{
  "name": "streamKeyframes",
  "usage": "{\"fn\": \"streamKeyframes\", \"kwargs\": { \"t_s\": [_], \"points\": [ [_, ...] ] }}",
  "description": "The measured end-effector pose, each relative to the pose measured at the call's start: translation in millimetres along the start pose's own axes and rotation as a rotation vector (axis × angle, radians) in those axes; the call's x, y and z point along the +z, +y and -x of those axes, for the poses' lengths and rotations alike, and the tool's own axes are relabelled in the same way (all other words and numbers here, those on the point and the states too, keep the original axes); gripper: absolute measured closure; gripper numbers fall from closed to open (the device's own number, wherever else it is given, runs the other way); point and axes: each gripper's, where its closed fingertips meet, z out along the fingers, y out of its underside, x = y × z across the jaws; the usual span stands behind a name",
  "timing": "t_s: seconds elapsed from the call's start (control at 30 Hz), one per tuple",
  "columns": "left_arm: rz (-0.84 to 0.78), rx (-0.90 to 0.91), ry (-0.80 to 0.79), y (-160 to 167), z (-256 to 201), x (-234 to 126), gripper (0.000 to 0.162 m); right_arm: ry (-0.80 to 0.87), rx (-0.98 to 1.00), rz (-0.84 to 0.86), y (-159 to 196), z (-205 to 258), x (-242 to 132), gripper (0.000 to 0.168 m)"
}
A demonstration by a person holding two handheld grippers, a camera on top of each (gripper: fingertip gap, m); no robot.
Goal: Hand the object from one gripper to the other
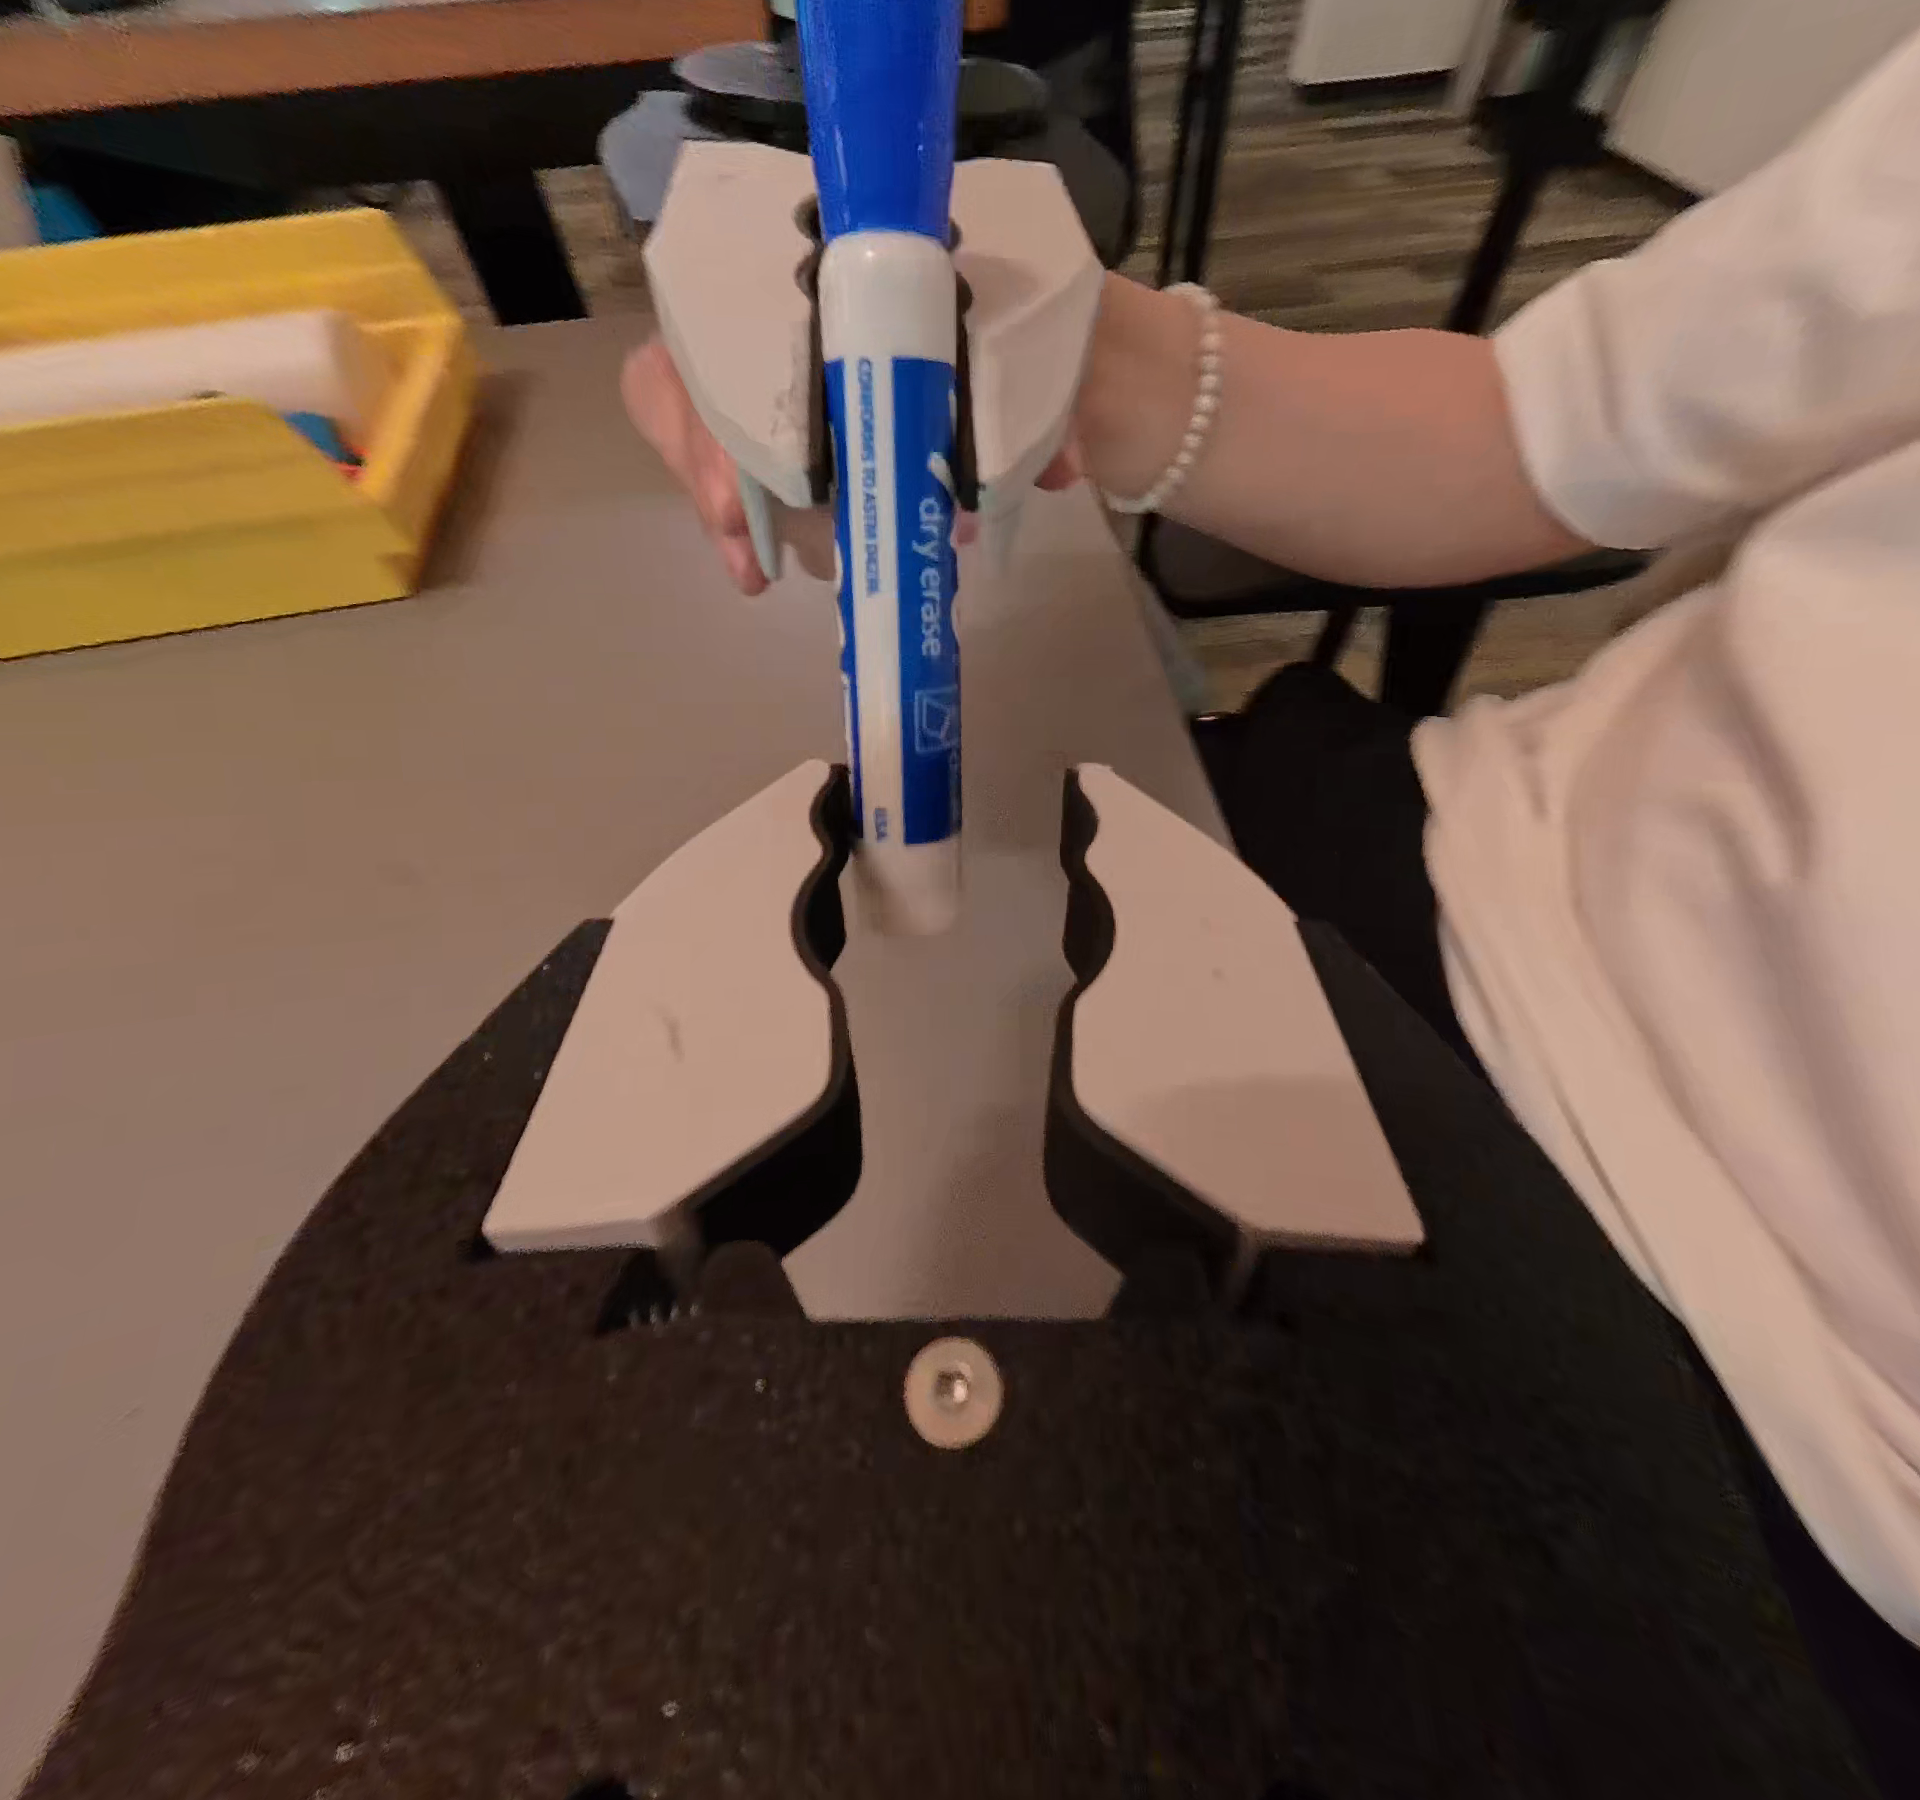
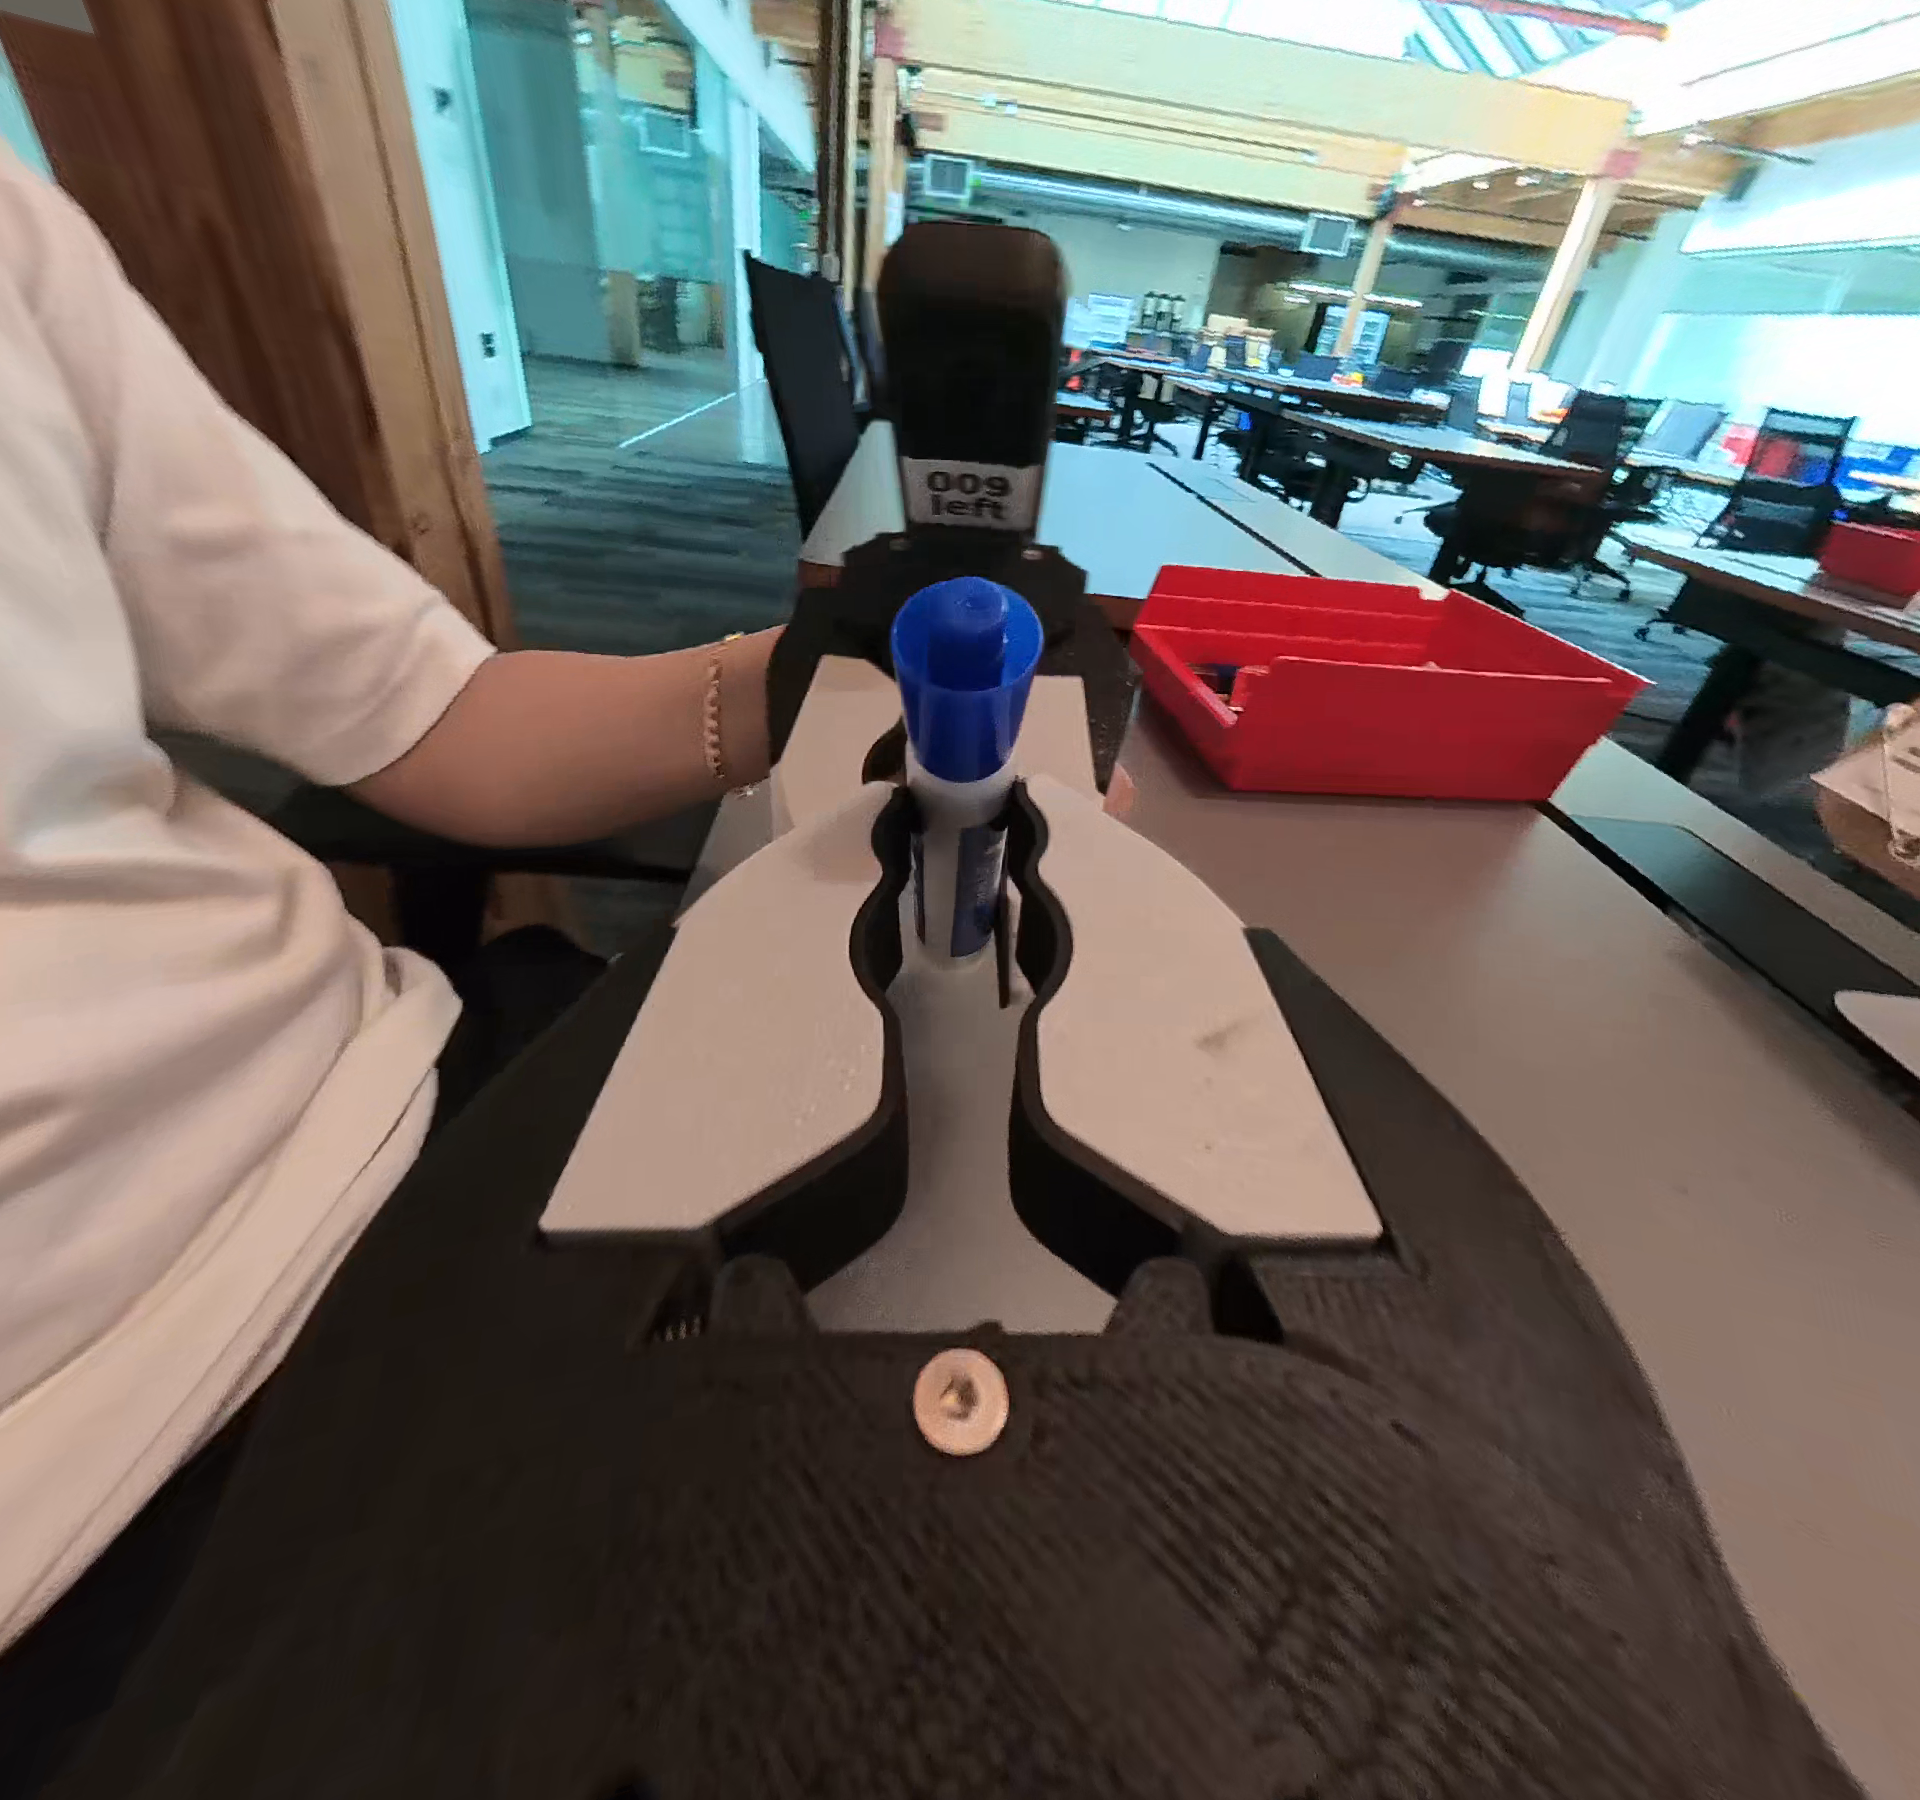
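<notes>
Tabletop (image 1: pixel 312 815), grey and broad, lay under both grippers. A yellow bin (image 1: pixel 208 503) sat on it in the left wrist view, and a red bin (image 2: pixel 1382 690) in the right wrist view. A person in a white shirt (image 1: pixel 1662 867) sat beside the table.

The right gripper (image 2: pixel 958 805) was clamped on the marker (image 2: pixel 961 815), its two pale fingers pressing the white barrel from either side just below the blue cap (image 2: pixel 964 670). The same grip showed in the left wrist view, where the right gripper (image 1: pixel 891 296) faced the camera.

The left gripper (image 1: pixel 951 784) stood parted. The marker's white butt end hung between its fingertips (image 1: pixel 769 815), touching or nearly touching the left one, with clear space to the other.
</notes>
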Motion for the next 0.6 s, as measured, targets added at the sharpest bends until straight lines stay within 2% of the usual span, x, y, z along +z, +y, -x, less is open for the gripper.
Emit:
{"fn": "streamKeyframes", "kwargs": {
  "t_s": [0.17,0.3,0.37,0.4,0.53,0.6],
  "points": [
    [-0.047,-0.068,0.123,-2.4,-13.2,-4.1,0.128,-0.097,-0.001,0.041,7.5,14.2,-2.4,0.151],
    [-0.015,-0.069,0.147,4.8,-16.2,-1.1,0.131,-0.113,0.003,0.050,10.2,16.9,0.8,0.151],
    [-0.021,-0.060,0.138,4.3,-15.4,0.5,0.135,-0.116,0.001,0.067,13.5,17.2,1.4,0.151],
    [-0.025,-0.058,0.122,4.1,-12.7,1.3,0.142,-0.111,0.001,0.072,14.7,16.2,1.1,0.150],
    [-0.040,-0.033,0.074,3.0,-3.8,2.6,0.143,-0.075,0.013,0.071,14.3,9.9,-0.2,0.150],
    [-0.040,-0.033,0.006,2.8,7.4,2.4,0.144,-0.004,0.012,0.076,15.4,-0.4,-1.3,0.150]
  ]
}}
